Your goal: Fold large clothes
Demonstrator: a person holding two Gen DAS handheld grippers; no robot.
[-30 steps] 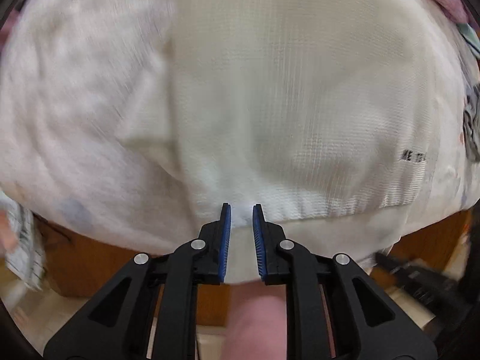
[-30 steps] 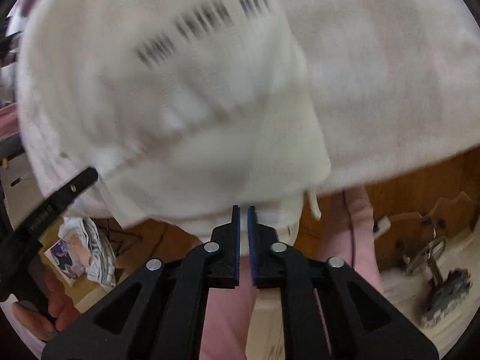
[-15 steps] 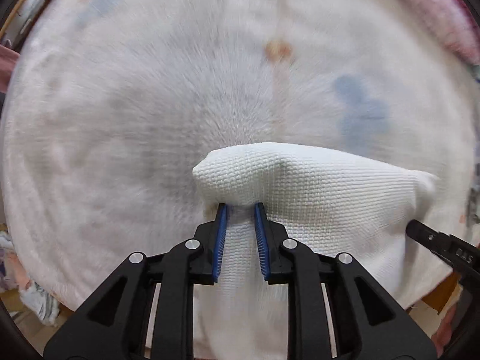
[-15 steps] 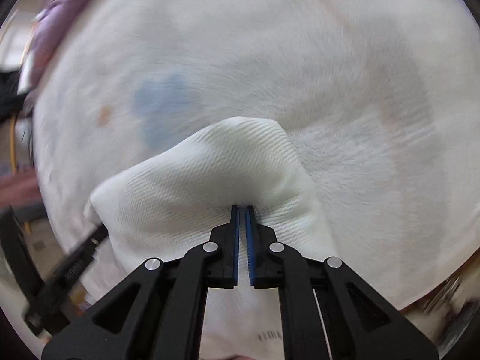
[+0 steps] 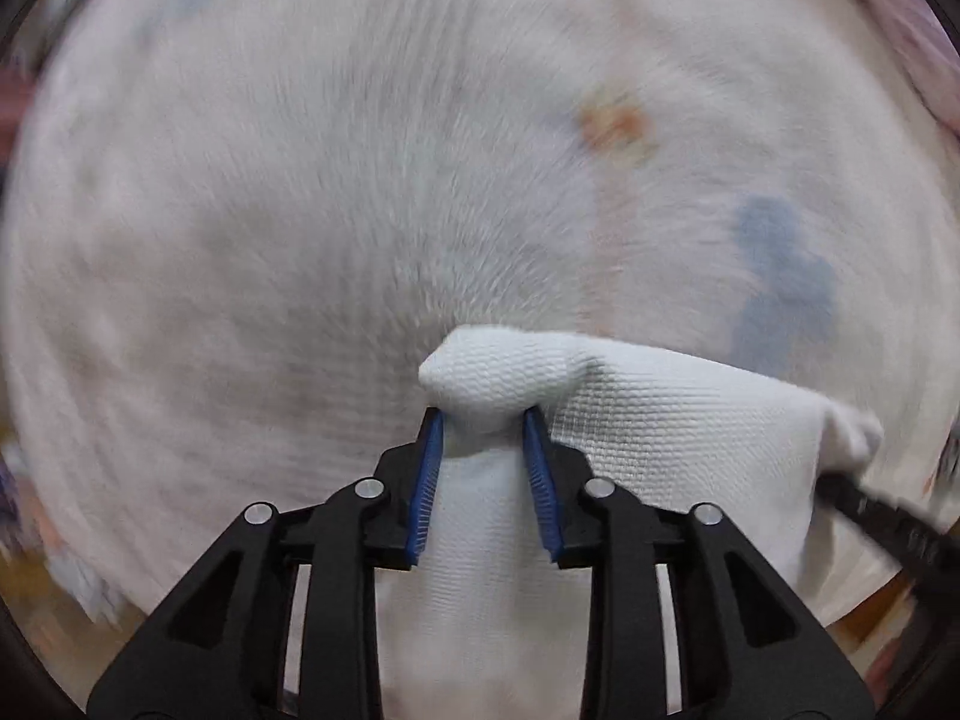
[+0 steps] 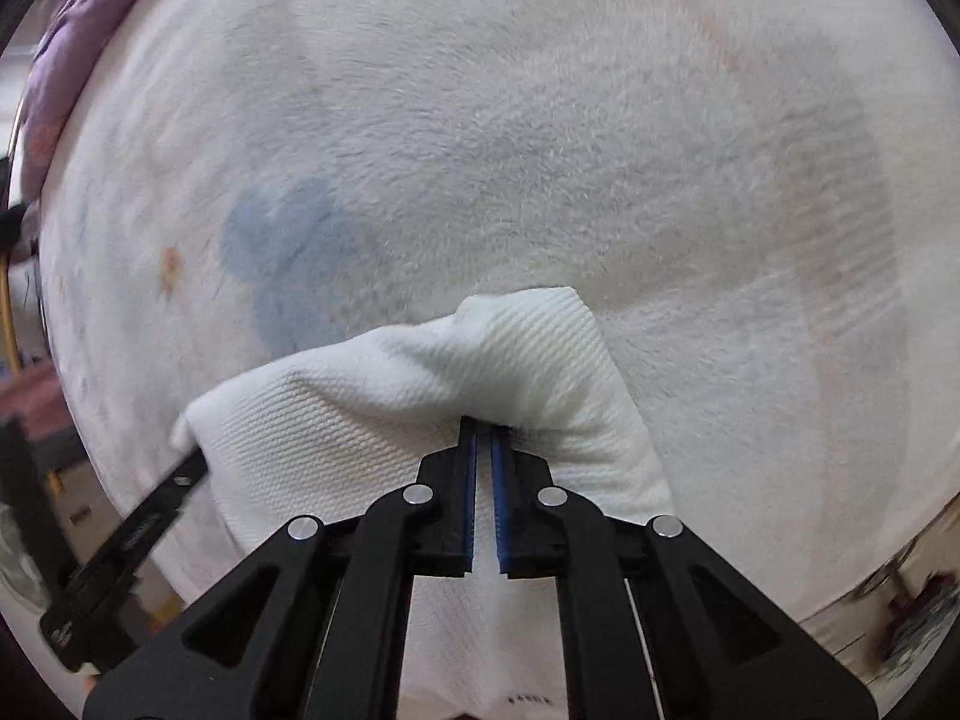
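Fluffy white blanket [image 5: 420, 192] fills nearly everything ahead of both cameras, with faded blue and orange patches printed on it; a purple quilt [image 6: 78, 18] shows at its far left edge in the right wrist view, and wood-coloured floor and clutter peek in blurred at the lower corners.

I have both tongs pointed forward and down toward that blanket. My left gripper [image 5: 483, 420] has its blue pads [image 5: 427, 480] set apart with a bunched fold of the white knit garment [image 5: 660, 420] pinched between them, a rounded nub of cloth poking out past the tips. My right gripper [image 6: 483, 429] has its pads nearly together, clamped on a thinner fold of the same garment [image 6: 372, 408], whose corner peaks just beyond the tips.

From what I can see, the garment stretches sideways between the two grips, its long axis running left to right, with the rest hanging down under the fingers. Each gripper shows at the far end of the cloth in the other's view.

Ahead, I see blanket on all sides of the cloth, out to its blurred borders.
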